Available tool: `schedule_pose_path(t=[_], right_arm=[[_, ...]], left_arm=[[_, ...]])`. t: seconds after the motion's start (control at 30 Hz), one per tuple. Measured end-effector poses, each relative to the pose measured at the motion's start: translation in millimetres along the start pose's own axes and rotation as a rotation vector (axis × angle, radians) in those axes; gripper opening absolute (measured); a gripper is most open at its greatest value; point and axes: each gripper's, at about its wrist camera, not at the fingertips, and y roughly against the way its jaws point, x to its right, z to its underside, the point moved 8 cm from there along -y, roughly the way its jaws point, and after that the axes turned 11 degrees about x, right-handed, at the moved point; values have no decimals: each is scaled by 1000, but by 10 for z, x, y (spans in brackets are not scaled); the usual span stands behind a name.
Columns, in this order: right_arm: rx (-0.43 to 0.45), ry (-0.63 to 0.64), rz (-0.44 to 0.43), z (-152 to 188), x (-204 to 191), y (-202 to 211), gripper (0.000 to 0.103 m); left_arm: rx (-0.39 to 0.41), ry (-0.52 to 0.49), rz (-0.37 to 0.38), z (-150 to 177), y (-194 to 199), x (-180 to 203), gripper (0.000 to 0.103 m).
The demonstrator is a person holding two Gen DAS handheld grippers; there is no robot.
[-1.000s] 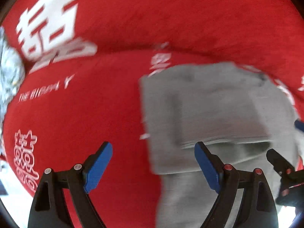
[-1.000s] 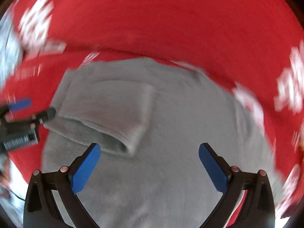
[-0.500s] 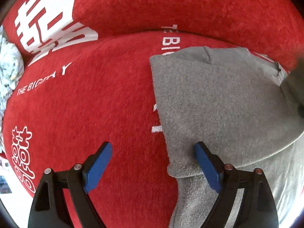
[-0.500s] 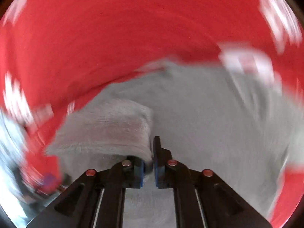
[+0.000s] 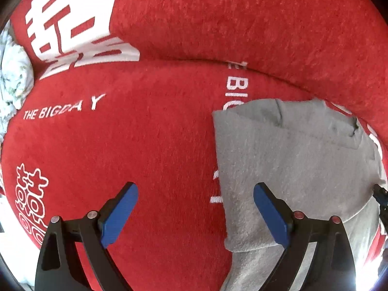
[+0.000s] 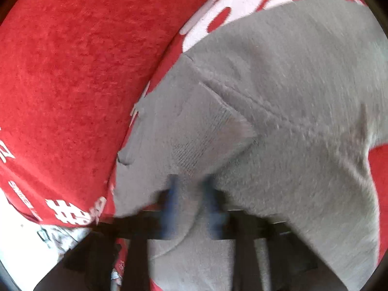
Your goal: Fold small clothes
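A small grey garment (image 5: 291, 169), soft and fleecy, lies partly folded on a red cover (image 5: 157, 145) printed with white characters and lettering. The red cover drapes over a cushioned seat, perhaps a sofa, with a raised padded back beyond the garment. One layer of the garment already lies doubled over another, its folded edge straight, so the folding looks to be under way rather than finished.

In the right wrist view, the garment (image 6: 278, 97) fills most of the picture, and a ribbed hem or cuff bunches up just ahead of the right claw (image 6: 191, 194). This claw has just been closing, and its blue pads now press together on a bunch of the grey cloth. The picture is blurred there, so the exact spot pinched cannot be told. The grip probably serves to lift that part and carry it across for the next fold.

The left claw (image 5: 196, 213) hangs over the garment's left edge, pointing steeply down. Its jaws have just been opening and now stand spread wide, holding nothing: one pad (image 5: 271, 215) is above the grey cloth, the other above bare red cover. It seems poised to pin or pick up that edge.
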Motion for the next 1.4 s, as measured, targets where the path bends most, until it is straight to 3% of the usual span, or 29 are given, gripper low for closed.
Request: schedule_pose_path(t=[0.13, 0.2, 0.3, 0.43, 0.5, 0.57, 0.6, 0.8, 0.83, 0.87, 0.9, 1.07, 1.3, 1.33, 1.4], right_arm=[[9, 70, 56, -9, 256, 39, 7], [5, 97, 143, 18, 426, 20, 5], [0, 66, 117, 41, 538, 104, 0], [-33, 49, 106, 126, 656, 303, 6], [-44, 26, 90, 170, 711, 382, 17], [-41, 4, 57, 151, 680, 357, 49], [-29, -8, 37, 124, 634, 347, 52], [8, -141, -52, -170, 418, -50, 52], [18, -146, -52, -205, 393, -76, 45], [19, -133, -37, -223, 370, -87, 15], [12, -91, -10, -231, 338, -92, 8], [0, 102, 83, -134, 362, -20, 8], [-5, 99, 90, -124, 490, 171, 13], [-10, 99, 87, -110, 516, 220, 17], [-20, 96, 83, -74, 558, 301, 34]], left_arm=[[-24, -77, -44, 141, -112, 63, 96], [-46, -131, -87, 256, -229, 52, 97], [-44, -109, -82, 251, -207, 5, 97], [-73, -99, -57, 241, -107, 30, 96], [-69, -117, -46, 229, -25, 121, 96], [-59, -136, -26, 218, 58, 272, 96], [-54, -142, -17, 213, 82, 341, 96], [-32, -196, 19, 195, 43, 871, 97], [-33, -196, 23, 199, 15, 935, 97], [-32, -193, 27, 198, -14, 992, 97], [-30, -192, 29, 202, -36, 1018, 97], [-58, -197, -1, 333, -191, 1002, 97], [-83, -206, -9, 324, -216, 983, 97], [-87, -208, -11, 321, -213, 994, 97], [-98, -213, -13, 319, -199, 1024, 97]])
